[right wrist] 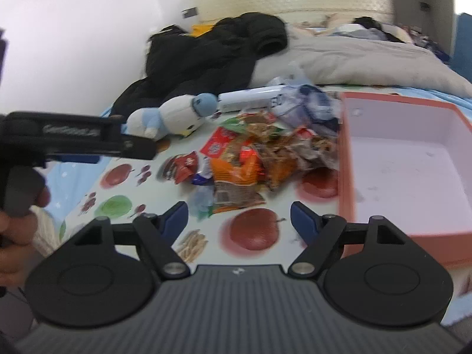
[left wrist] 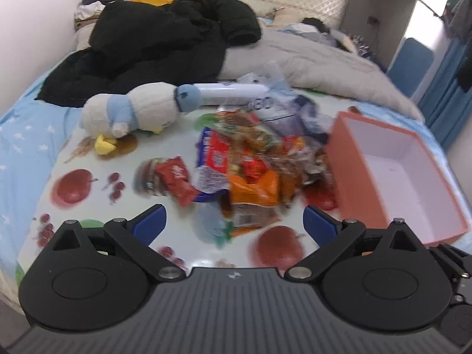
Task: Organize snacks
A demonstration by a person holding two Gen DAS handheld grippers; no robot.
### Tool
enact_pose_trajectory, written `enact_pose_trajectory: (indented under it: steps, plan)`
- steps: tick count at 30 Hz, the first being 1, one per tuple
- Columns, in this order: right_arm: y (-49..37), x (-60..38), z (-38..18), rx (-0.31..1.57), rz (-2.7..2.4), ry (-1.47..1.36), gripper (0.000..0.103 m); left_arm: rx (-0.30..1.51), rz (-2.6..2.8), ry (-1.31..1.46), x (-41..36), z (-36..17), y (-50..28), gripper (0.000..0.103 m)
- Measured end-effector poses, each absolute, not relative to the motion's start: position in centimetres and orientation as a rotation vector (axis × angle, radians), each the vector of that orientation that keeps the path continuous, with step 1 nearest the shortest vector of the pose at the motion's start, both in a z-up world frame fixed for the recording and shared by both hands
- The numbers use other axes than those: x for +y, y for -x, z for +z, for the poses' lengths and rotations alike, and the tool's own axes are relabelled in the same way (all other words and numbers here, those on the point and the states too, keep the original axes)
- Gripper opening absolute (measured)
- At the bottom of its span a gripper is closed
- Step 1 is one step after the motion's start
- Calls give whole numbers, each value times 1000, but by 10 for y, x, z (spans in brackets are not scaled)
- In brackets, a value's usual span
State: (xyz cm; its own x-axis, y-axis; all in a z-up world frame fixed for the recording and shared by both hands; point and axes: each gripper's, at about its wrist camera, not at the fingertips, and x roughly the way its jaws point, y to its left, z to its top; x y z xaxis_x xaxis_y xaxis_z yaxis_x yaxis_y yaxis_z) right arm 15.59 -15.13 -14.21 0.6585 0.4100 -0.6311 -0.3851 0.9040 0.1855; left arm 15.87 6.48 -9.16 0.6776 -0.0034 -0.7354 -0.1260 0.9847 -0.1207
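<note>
1. Hovering over the fruit-print cloth, the left gripper has its blue-tipped fingers spread wide with nothing between them.
2. Same deal with the right gripper — spread wide, holding nothing, hanging above a printed red apple on the cloth.
3. Snack pile sits in a messy heap mid-cloth, just ahead of both grippers. Orange, red and clear wrappers all jumbled; the blur makes labels unreadable.
4. One red packet lies on the left edge of the heap, a bit apart from the main clump.
5. Pink box stands open right of the pile, its near wall touching or almost touching the wrappers — can't tell which. Its pale inside looks bare in the right wrist view.
6. Plush penguin lies on its side behind and left of the snacks, with a white tube-shaped thing just beyond it.
7. Black jacket and a grey duvet are bunched up further back on the bed.
8. From the right wrist view you can also see the left gripper's body off to the left, gripped by the person's hand.
</note>
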Motion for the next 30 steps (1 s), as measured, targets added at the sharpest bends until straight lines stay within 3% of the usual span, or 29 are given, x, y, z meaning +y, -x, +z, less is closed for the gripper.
enact_pose_trajectory:
  steps: [19, 28, 30]
  plan:
    - [-251, -81, -224, 777, 419, 59, 78, 947, 238, 447, 178, -219, -264, 97]
    - [-292, -54, -257, 824, 399, 102, 79, 999, 193, 510, 184, -260, -298, 88]
    - [-298, -48, -264, 839, 399, 122, 79, 1009, 195, 509, 183, -266, -305, 80]
